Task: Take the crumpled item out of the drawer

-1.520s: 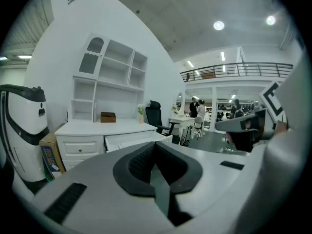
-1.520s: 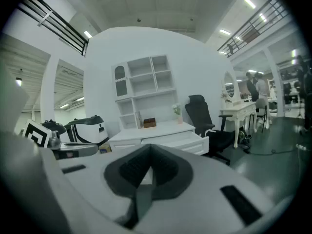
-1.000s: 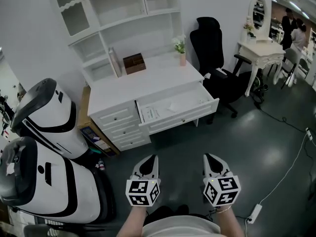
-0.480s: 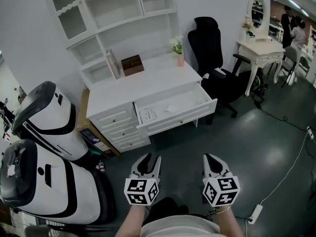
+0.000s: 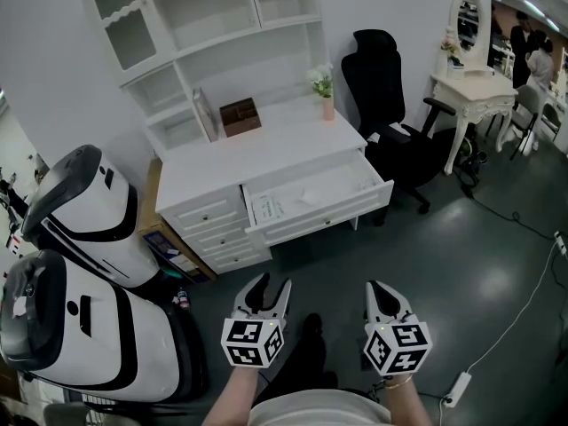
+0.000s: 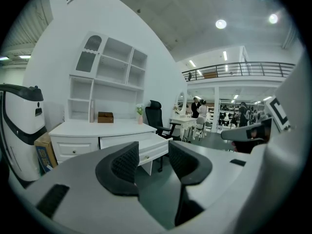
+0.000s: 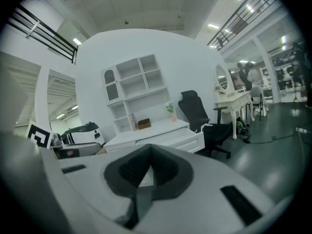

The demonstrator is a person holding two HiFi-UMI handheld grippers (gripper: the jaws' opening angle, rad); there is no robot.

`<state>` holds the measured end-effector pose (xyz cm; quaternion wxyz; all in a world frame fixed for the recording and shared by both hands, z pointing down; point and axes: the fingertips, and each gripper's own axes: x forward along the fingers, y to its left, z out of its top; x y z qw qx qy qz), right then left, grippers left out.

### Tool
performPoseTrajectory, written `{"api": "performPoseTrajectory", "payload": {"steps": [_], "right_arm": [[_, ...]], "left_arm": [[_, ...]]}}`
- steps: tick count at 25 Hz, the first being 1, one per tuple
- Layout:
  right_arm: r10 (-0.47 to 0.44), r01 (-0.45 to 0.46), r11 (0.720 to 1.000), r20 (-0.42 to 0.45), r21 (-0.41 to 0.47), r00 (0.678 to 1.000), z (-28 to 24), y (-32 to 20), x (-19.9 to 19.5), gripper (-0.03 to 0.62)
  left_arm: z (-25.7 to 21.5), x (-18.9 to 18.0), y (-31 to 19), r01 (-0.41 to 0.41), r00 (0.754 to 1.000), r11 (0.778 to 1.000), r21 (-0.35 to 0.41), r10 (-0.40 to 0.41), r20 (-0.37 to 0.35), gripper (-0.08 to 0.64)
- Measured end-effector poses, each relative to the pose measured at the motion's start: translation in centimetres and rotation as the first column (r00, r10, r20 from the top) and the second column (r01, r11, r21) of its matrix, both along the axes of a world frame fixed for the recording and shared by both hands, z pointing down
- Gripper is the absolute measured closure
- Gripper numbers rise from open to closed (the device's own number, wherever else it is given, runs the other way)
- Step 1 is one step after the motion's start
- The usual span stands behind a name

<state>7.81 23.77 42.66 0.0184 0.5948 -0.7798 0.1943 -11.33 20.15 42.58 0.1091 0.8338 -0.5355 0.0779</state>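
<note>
Far ahead, the white crumpled paper item [image 5: 309, 193] lies in the open white desk drawer [image 5: 324, 221], well apart from both grippers. The left gripper [image 5: 266, 285] has just been opening its jaws, nothing between them (probably readying to grab). The right gripper [image 5: 380, 287] is closed, empty and idle.

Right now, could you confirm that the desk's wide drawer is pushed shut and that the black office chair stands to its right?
Not quite: the wide drawer is pulled open, as the head view shows. The black office chair does stand to its right.
</note>
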Motion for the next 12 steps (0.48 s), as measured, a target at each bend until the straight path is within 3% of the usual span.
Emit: {"api": "performPoseTrajectory", "payload": {"steps": [12], "right_arm": [[0.013, -0.013, 0.999, -0.002, -0.038, 1.0, 1.0, -6.6, 0.4, 0.591]], "left_arm": [[0.6, 0.5, -7.8, -0.01, 1.0, 1.0, -0.007, 0.01, -0.01, 0.354]]}}
